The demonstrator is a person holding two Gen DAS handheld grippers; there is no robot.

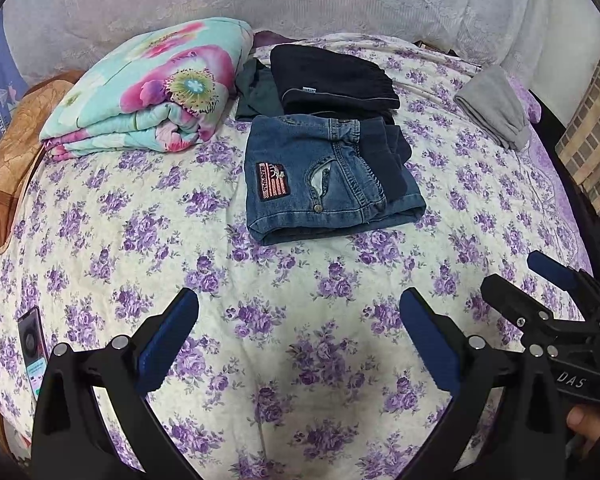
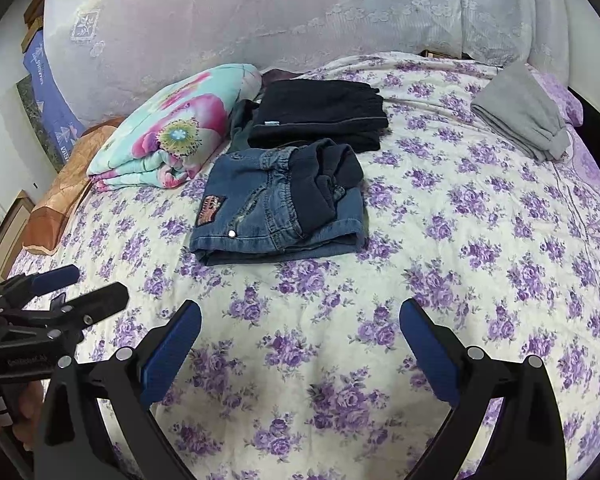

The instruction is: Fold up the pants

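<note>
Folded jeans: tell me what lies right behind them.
Behind the folded jeans lies a dark folded garment, with a dark green cloth partly under it. How far that cloth extends is hidden.

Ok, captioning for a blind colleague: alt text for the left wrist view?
Folded denim pants lie on a purple-flowered bedspread, with the open left gripper empty in front. Behind lie dark folded clothes and a floral quilt.

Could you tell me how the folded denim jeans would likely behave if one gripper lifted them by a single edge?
The folded denim jeans would probably sag and unfold, since the layers lie loose with a dark lining spilling out. Thick stacked denim suggests they are fairly heavy for their size. On the quilted bedspread they would likely drag and bunch rather than slide.
</note>
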